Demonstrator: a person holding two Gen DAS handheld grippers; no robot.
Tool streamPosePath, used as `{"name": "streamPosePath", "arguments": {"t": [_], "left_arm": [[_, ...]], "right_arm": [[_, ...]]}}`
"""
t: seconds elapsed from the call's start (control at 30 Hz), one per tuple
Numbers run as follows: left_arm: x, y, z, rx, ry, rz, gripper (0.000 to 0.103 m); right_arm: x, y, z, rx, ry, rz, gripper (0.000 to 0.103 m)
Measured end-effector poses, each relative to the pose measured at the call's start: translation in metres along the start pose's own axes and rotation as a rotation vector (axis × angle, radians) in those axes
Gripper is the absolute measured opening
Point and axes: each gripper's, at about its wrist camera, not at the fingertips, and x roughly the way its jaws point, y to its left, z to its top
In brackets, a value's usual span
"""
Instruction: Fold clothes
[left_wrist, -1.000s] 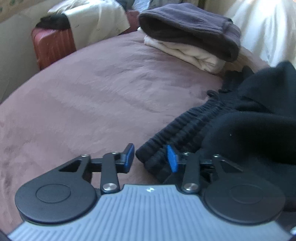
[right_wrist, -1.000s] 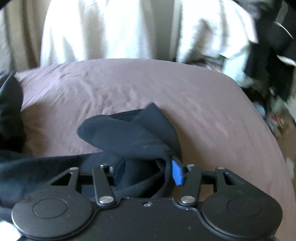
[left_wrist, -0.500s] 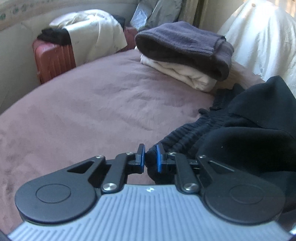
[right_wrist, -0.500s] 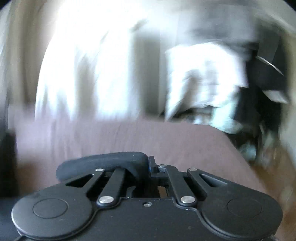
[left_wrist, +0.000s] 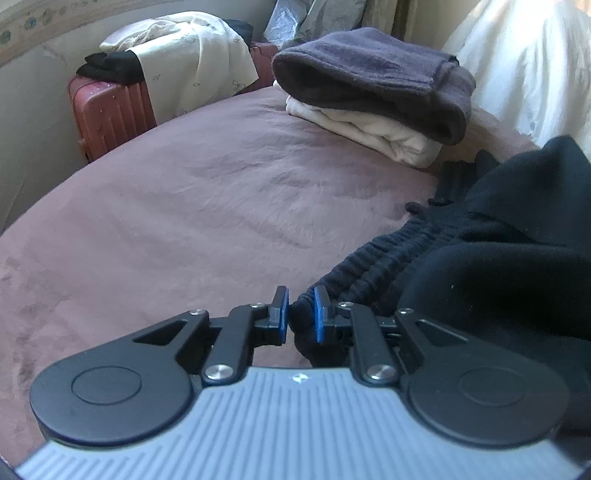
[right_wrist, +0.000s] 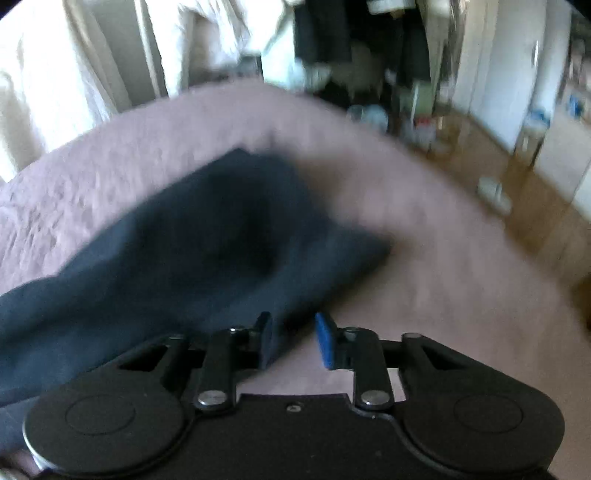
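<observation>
Black pants (left_wrist: 461, 258) spread on bed (left_wrist: 184, 203) - waistband corner clamped in left gripper (left_wrist: 299, 314). Right gripper (right_wrist: 293, 341) fingers opening, leg end released, cloth lying just left of them - long axis stretched between hands.

Left wrist view: low over the bed (left_wrist: 207, 206), angled down along the left tool (left_wrist: 299, 314), facing the far edge. Right wrist view: equally near, tilted down along the right tool (right_wrist: 293, 338), facing the bed's far corner, blurred. Shared: bed, black garment (left_wrist: 498, 266).
</observation>
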Motion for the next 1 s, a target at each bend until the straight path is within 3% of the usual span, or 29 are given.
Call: {"name": "streamPosePath", "arguments": {"t": [0.07,0.17,0.3,0.43,0.5,0.57,0.67,0.73,0.8,0.9,0.93,0.97,1.0], "left_arm": [[-0.002,0.001,0.0,-0.017,0.017,0.0,0.016],[-0.013,0.003,0.001,-0.041,0.03,-0.009,0.019],[-0.043,0.005,0.007,-0.063,-0.002,-0.075,0.019],[-0.079,-0.013,0.011,-0.038,-0.063,-0.143,0.027],[-0.084,-0.03,0.007,-0.024,-0.05,-0.205,0.031],[-0.08,-0.063,-0.006,0.052,0.002,-0.253,0.031],[-0.084,-0.12,-0.031,0.243,-0.041,-0.26,0.031],[-0.087,-0.151,-0.043,0.376,-0.052,-0.326,0.039],[-0.089,-0.181,-0.054,0.507,-0.055,-0.403,0.052],[-0.076,-0.209,-0.066,0.623,0.075,-0.548,0.057],[-0.072,-0.217,-0.072,0.664,0.092,-0.549,0.057],[-0.067,-0.224,-0.079,0.712,0.099,-0.535,0.059],[-0.062,-0.23,-0.085,0.76,0.105,-0.518,0.064]], "right_arm": [[-0.009,-0.005,0.007,0.026,-0.028,0.048,0.066],[-0.017,-0.017,0.012,0.11,-0.037,0.143,0.067],[-0.001,-0.028,0.006,0.288,0.078,0.299,0.067],[0.017,-0.018,0.016,0.366,0.191,0.316,0.067],[0.022,-0.01,0.022,0.363,0.219,0.317,0.067],[0.031,-0.004,0.026,0.344,0.246,0.242,0.067],[0.047,-0.006,0.025,0.367,0.274,0.116,0.068],[0.058,-0.008,0.024,0.383,0.289,0.05,0.068],[0.071,-0.01,0.023,0.385,0.301,0.058,0.07],[0.083,-0.005,0.023,0.325,0.246,0.053,0.075],[0.083,-0.001,0.024,0.29,0.207,0.043,0.063],[0.081,0.003,0.025,0.253,0.167,0.036,0.027],[0.076,0.007,0.026,0.214,0.125,0.031,0.013]]}}
